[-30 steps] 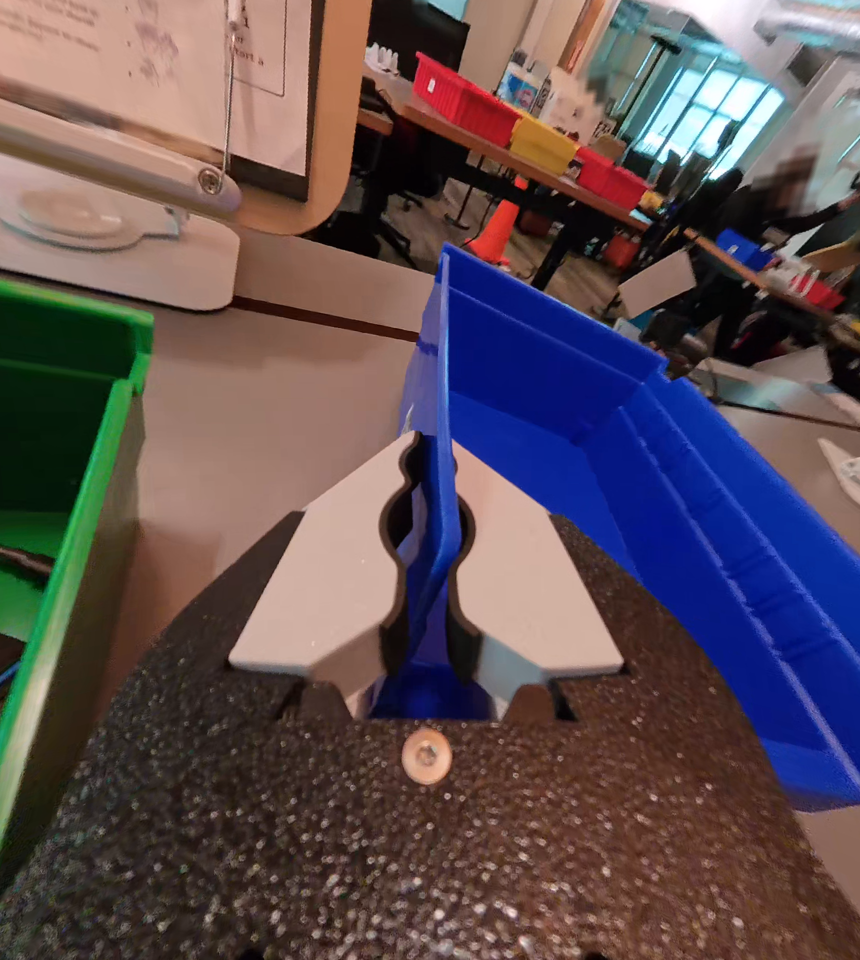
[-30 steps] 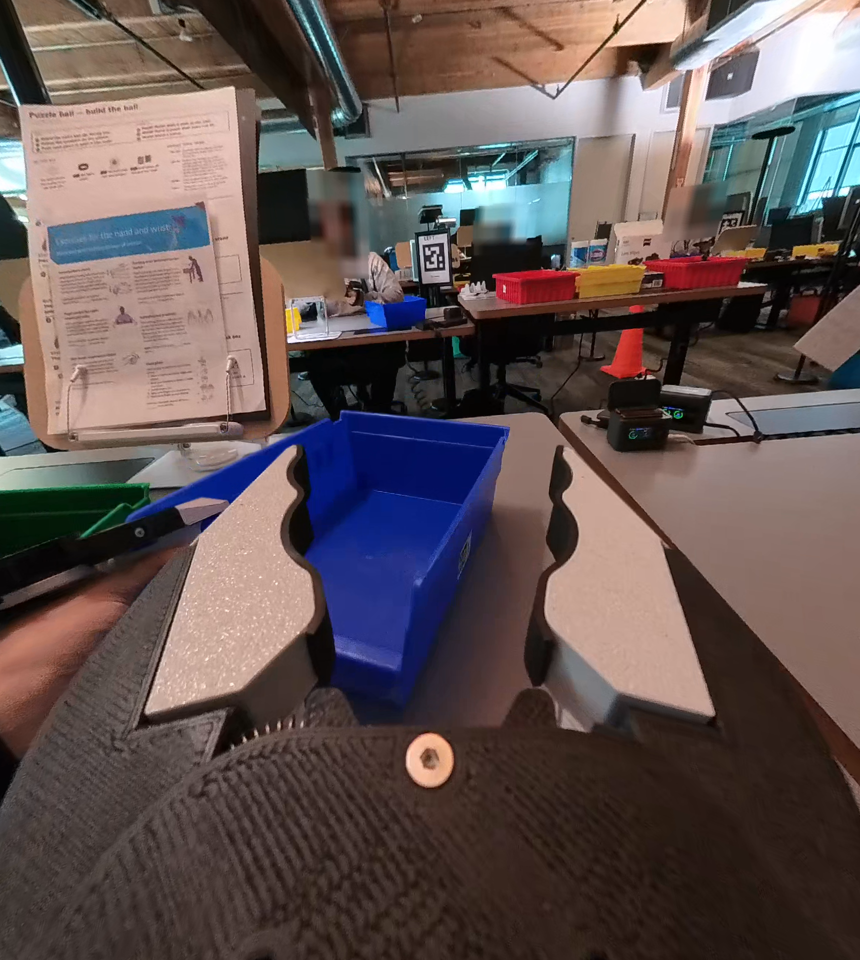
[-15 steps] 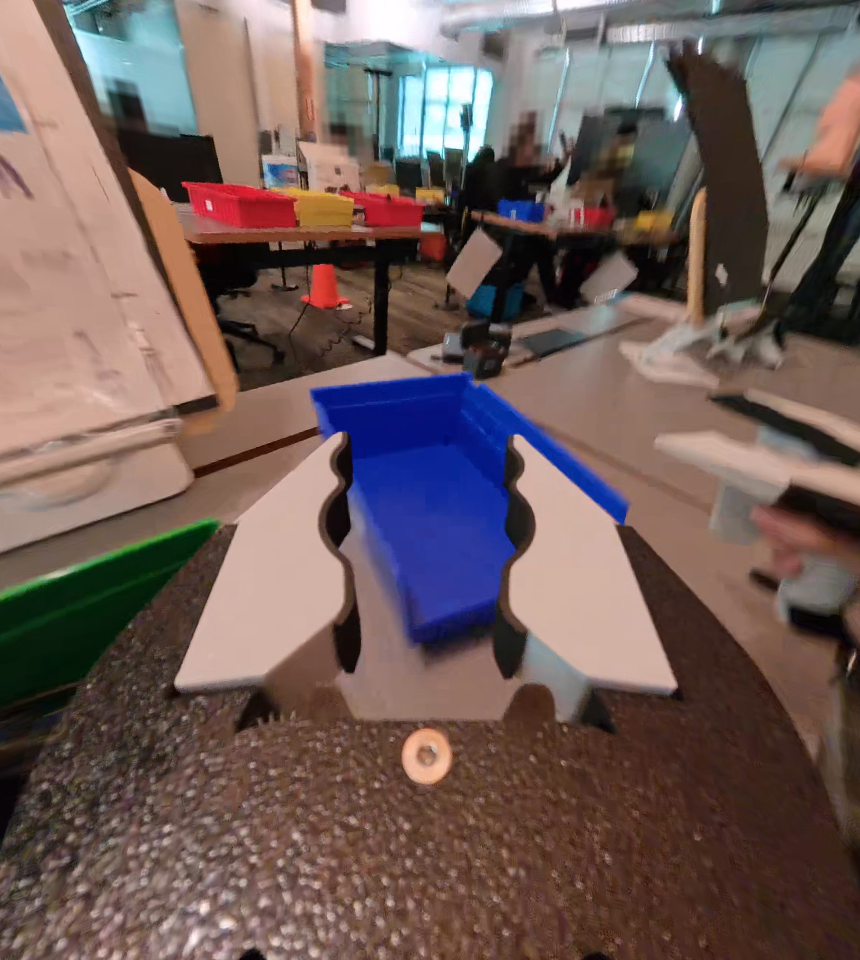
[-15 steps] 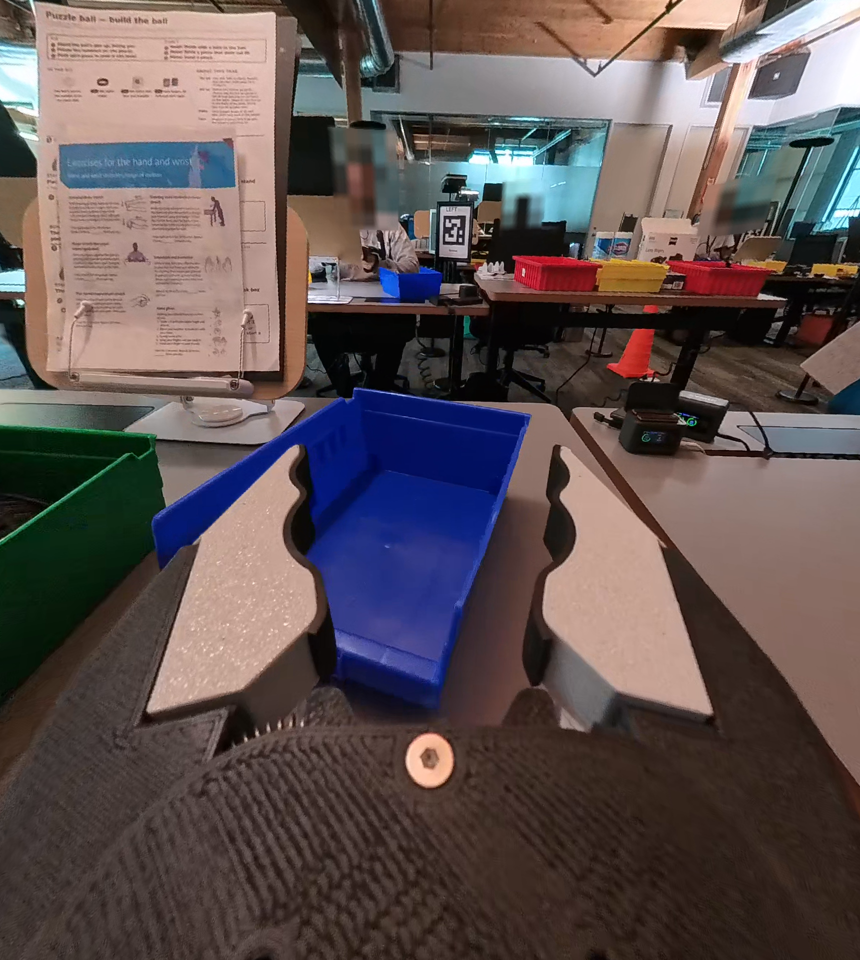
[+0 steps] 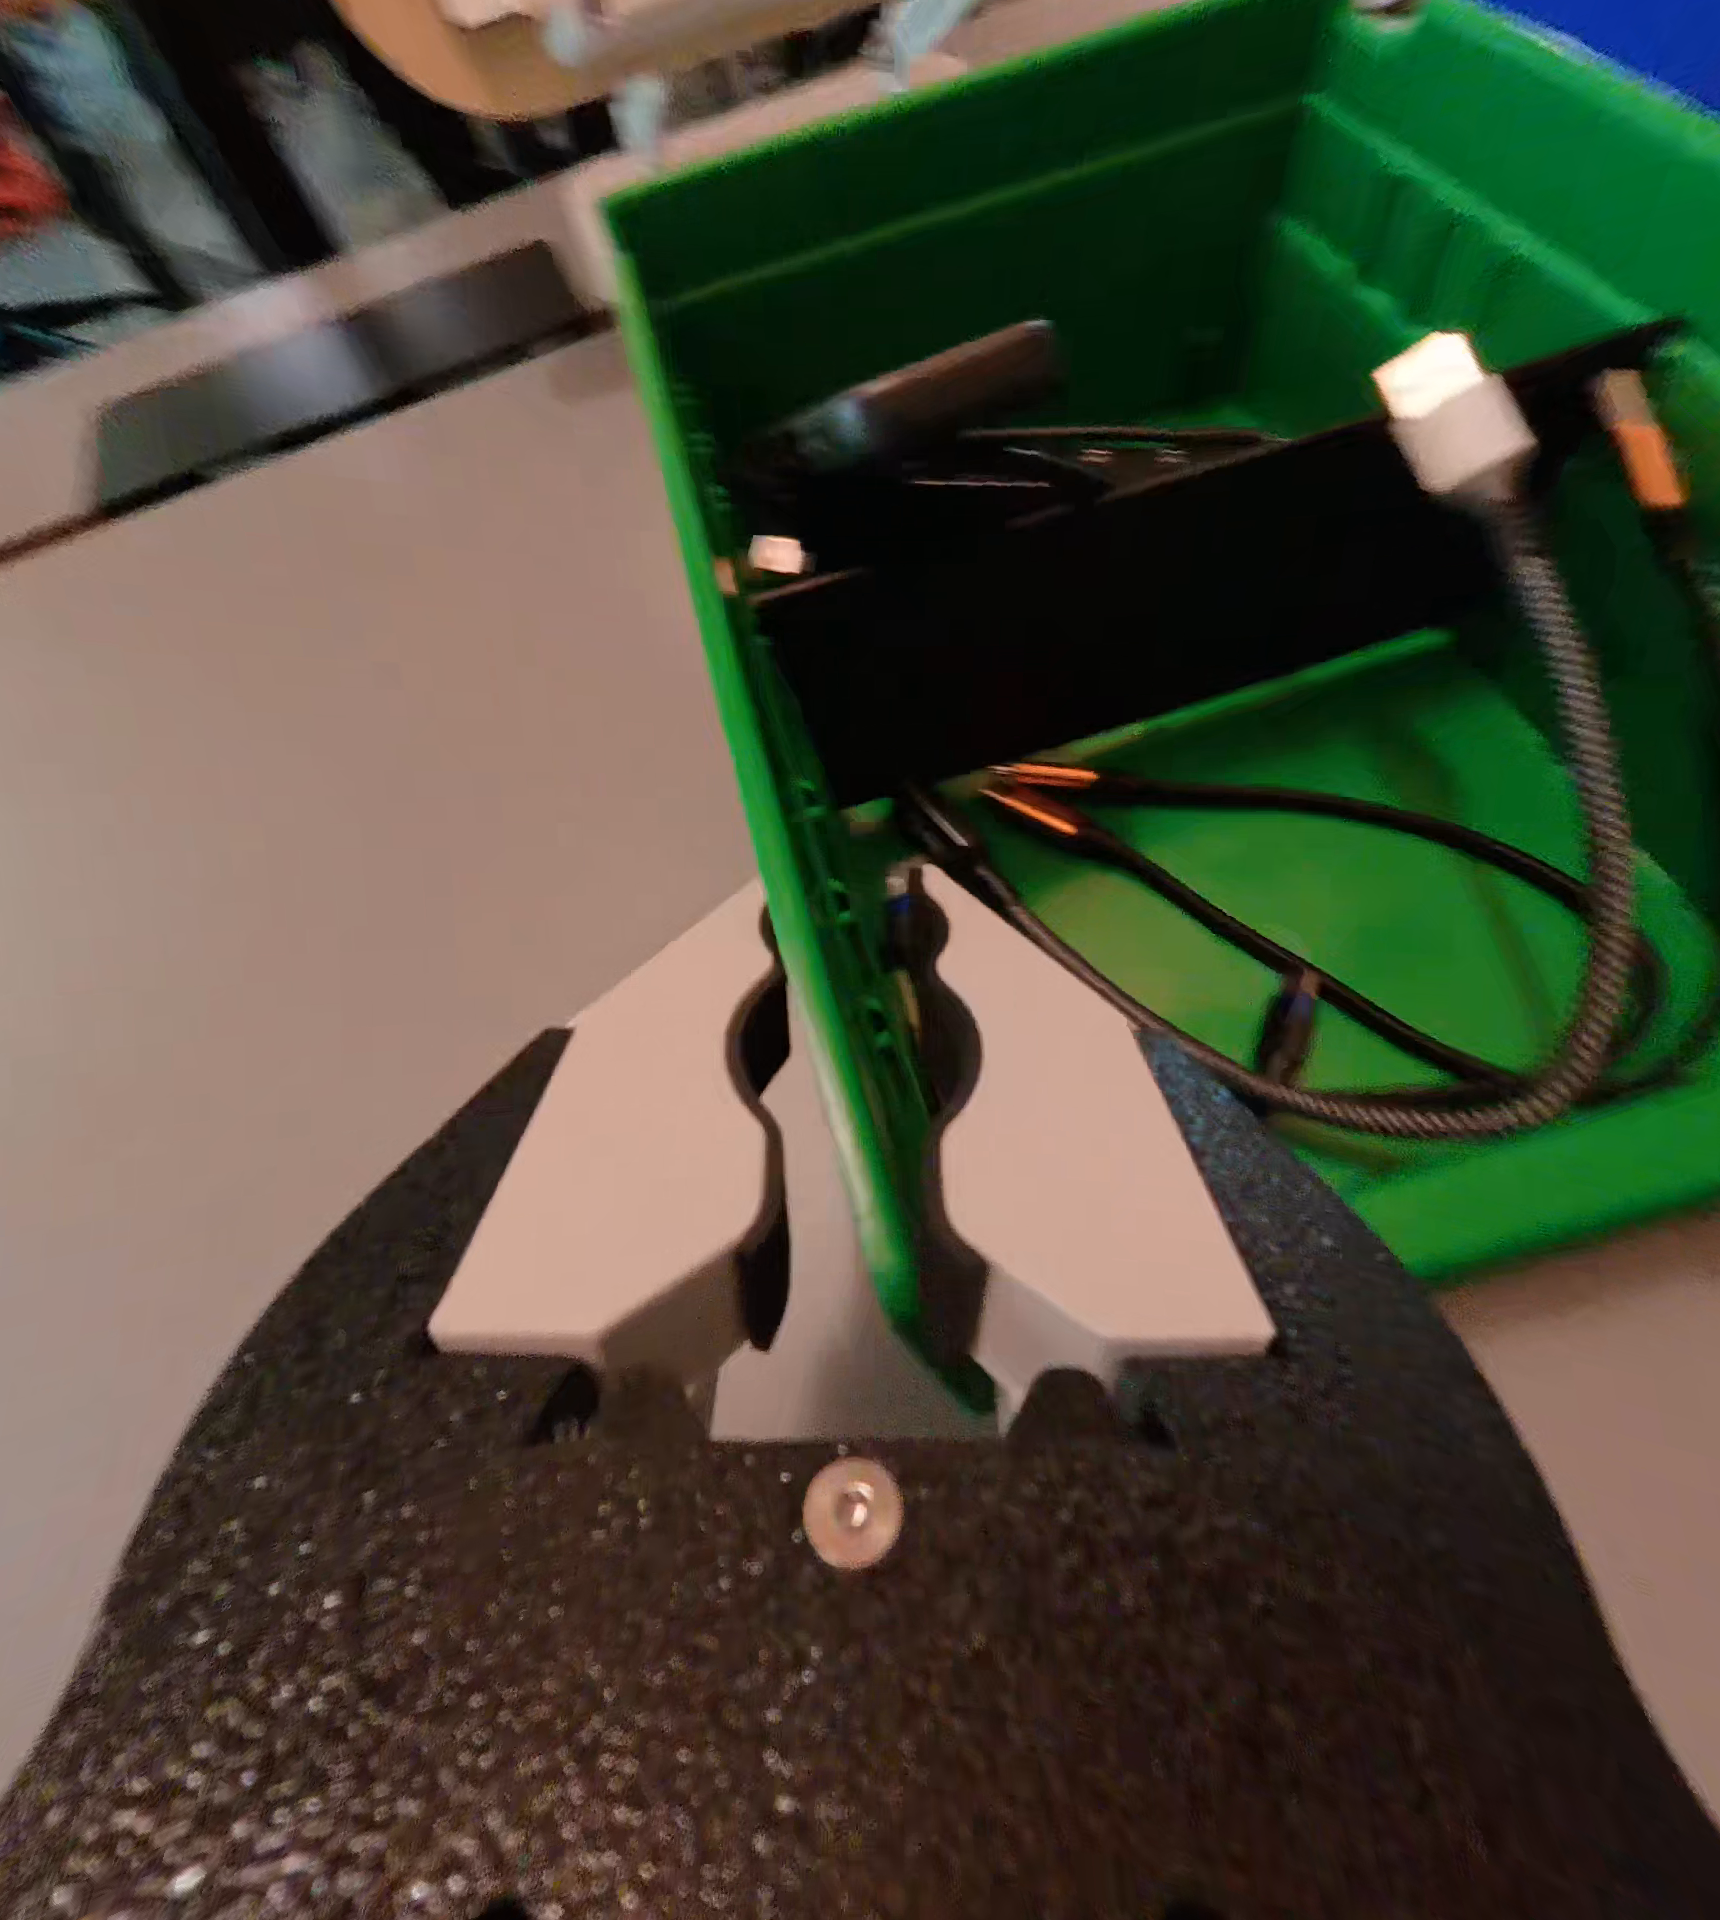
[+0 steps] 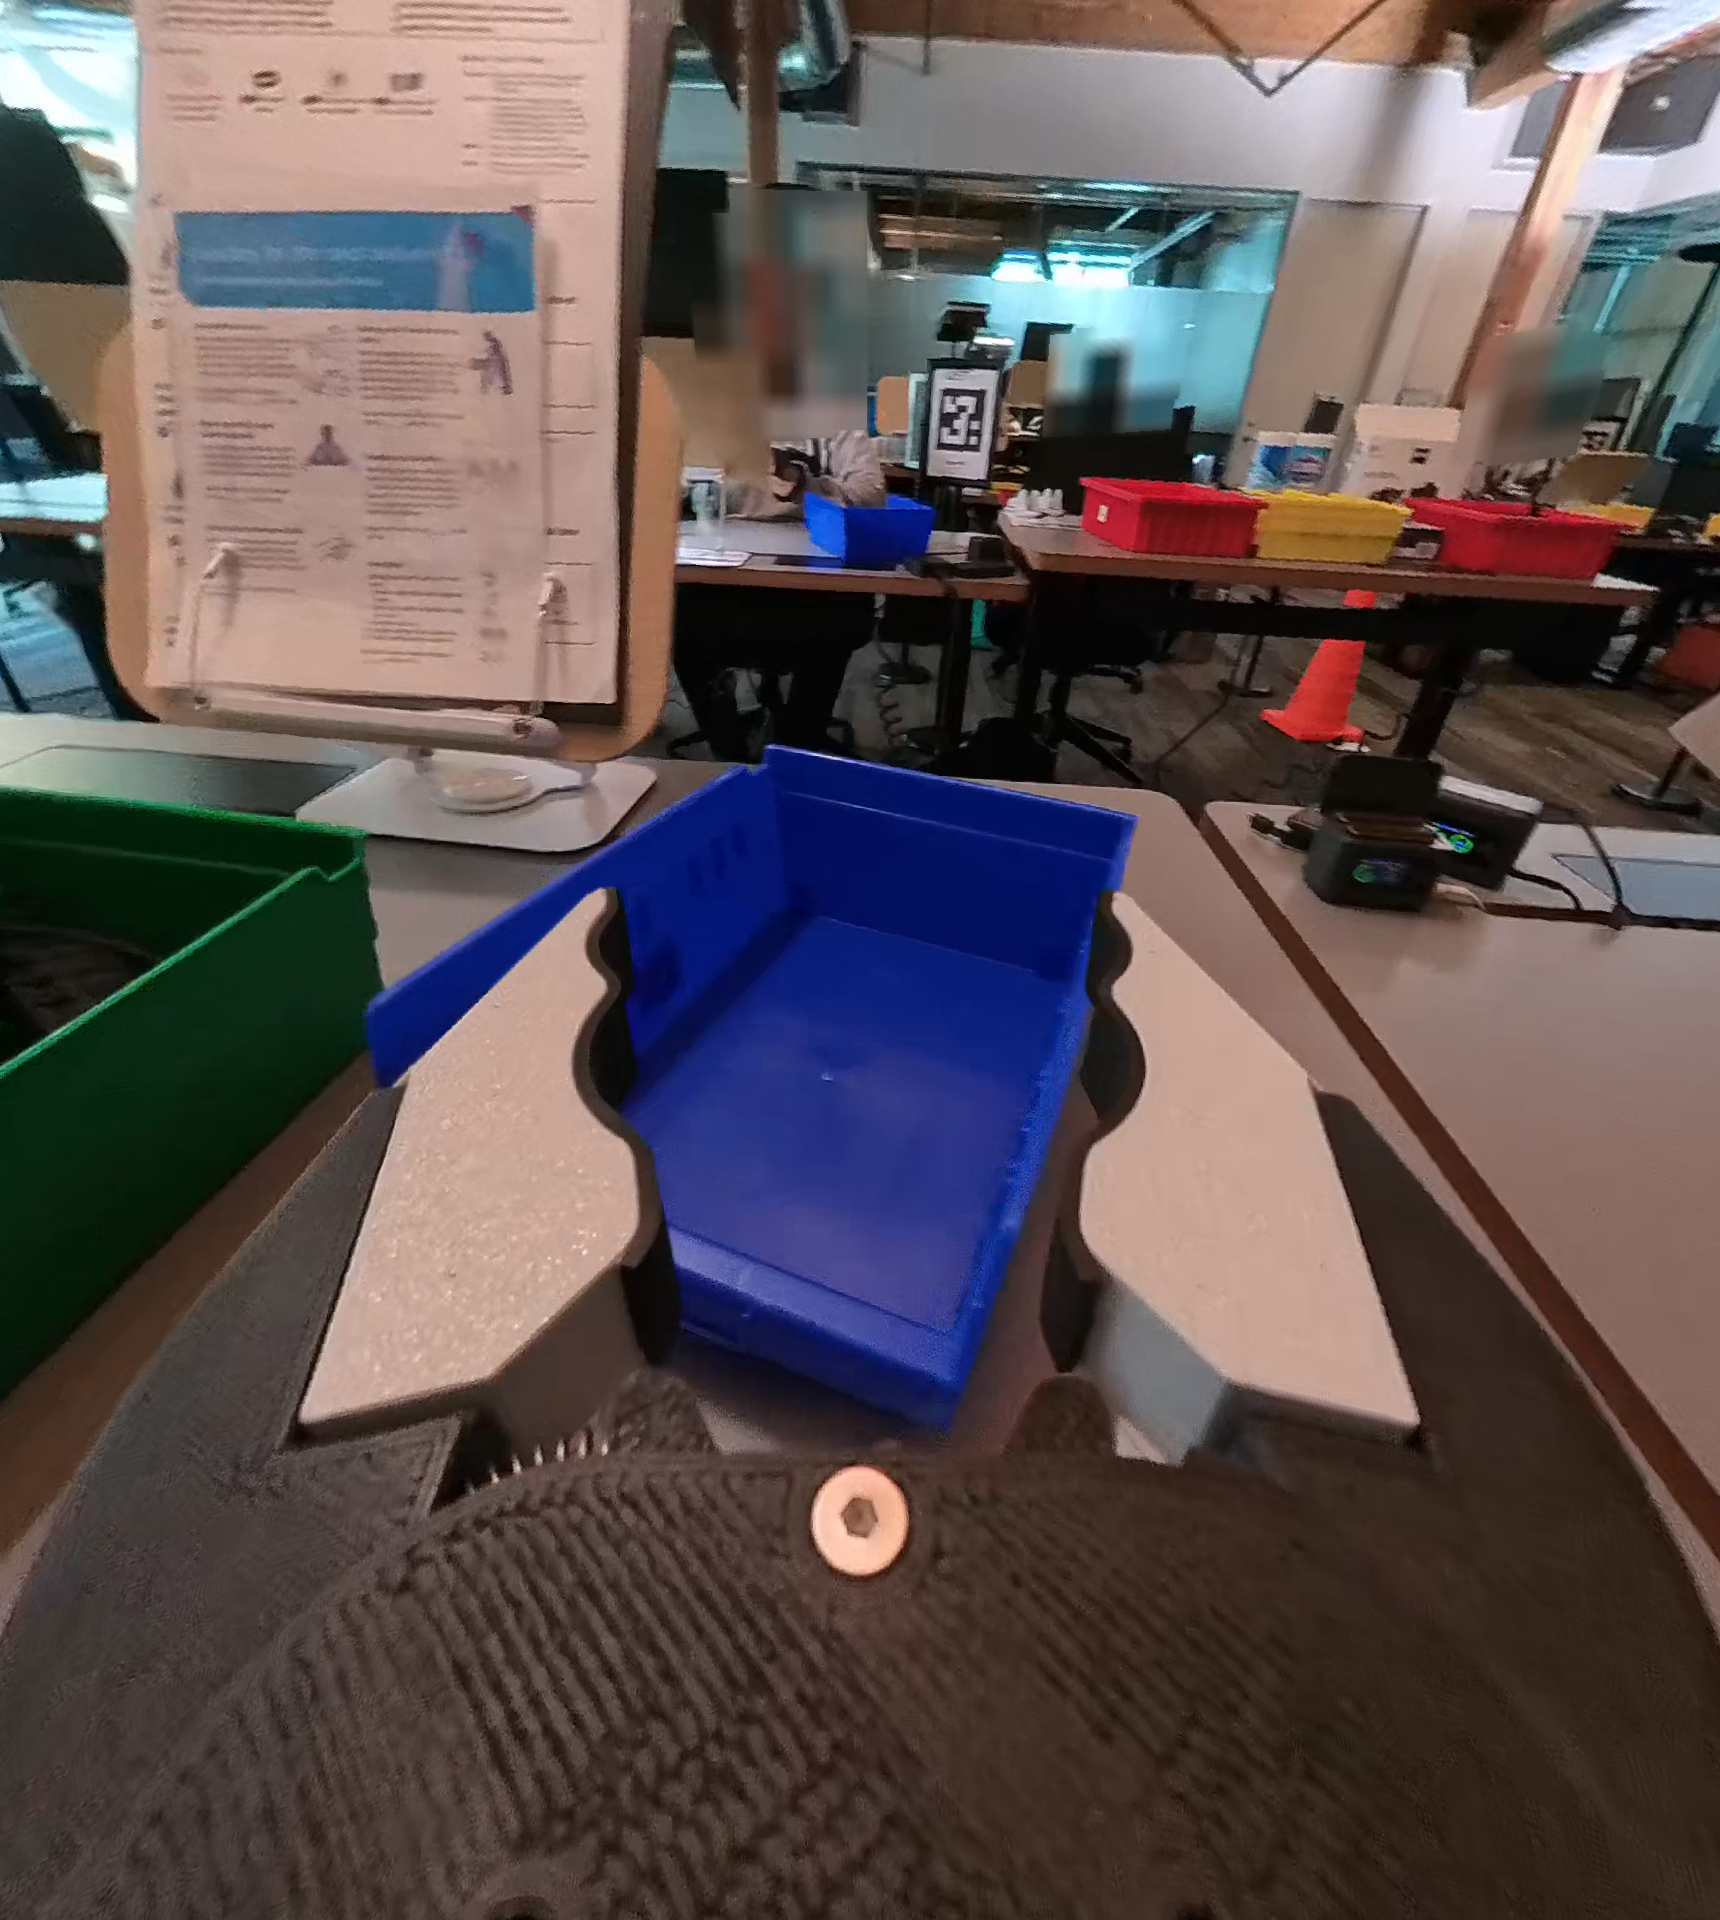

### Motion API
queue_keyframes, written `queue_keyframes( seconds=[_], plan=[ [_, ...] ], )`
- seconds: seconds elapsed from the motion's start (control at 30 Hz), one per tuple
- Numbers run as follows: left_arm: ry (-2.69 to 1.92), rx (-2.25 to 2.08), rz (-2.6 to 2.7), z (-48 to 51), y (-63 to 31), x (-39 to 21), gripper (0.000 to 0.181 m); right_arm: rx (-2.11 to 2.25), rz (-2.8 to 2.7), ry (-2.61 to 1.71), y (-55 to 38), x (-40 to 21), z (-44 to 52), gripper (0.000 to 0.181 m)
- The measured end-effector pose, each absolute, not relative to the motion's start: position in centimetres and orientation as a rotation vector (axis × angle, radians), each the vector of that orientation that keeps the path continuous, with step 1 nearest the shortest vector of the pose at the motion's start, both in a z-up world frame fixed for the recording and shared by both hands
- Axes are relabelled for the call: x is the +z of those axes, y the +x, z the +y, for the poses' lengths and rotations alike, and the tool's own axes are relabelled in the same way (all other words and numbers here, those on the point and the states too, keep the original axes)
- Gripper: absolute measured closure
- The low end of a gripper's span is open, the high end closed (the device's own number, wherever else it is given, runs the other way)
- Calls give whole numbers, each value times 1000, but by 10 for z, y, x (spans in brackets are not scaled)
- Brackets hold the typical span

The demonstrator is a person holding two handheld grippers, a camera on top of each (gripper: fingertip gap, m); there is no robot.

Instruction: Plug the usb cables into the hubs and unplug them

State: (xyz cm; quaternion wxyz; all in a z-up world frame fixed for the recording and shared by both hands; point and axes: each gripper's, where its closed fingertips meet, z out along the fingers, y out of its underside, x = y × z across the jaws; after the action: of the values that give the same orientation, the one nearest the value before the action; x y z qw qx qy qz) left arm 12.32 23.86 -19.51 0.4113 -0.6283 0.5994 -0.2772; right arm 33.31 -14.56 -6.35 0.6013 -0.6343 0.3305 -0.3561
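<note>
A green bin [image 5: 939, 156] holds a long black hub [image 5: 1095, 623], a second dark hub [image 5: 929, 390] and several USB cables, one braided [image 5: 1583, 831] with a white plug [image 5: 1448, 426]. My left gripper [image 5: 851, 914] straddles the bin's near-left wall, one finger outside and one inside, closed onto it. My right gripper [image 6: 856, 914] is open and empty, held above the near end of an empty blue bin [image 6: 939, 810]. The green bin [image 6: 108, 1091] stands to the left of the blue one.
A document stand with papers [image 6: 378, 416] stands behind the bins. A small black charger with a lit screen [image 6: 1386, 862] sits on the adjoining table to the right, past a seam [image 6: 1355, 1039]. Other tables with red and yellow bins lie far back.
My left gripper let go of the blue bin's wall, opened, swung left and now grips the green bin's wall. My right gripper stayed open and came closer over the blue bin.
</note>
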Motion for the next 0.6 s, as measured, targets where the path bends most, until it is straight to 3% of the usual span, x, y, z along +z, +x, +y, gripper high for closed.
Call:
queue_keyframes(
  seconds=[0.03,0.33,0.6],
  plan=[
    [-1574,-645,1455,252,123,-194,169,-820,746,-1485,330,-64,-137,94],
    [-1649,-659,1307,355,110,-194,175,-787,657,-1611,325,-87,-103,93],
    [-1700,-593,1213,469,109,-195,175,-959,926,-1712,366,-135,-174,97]
  ],
)
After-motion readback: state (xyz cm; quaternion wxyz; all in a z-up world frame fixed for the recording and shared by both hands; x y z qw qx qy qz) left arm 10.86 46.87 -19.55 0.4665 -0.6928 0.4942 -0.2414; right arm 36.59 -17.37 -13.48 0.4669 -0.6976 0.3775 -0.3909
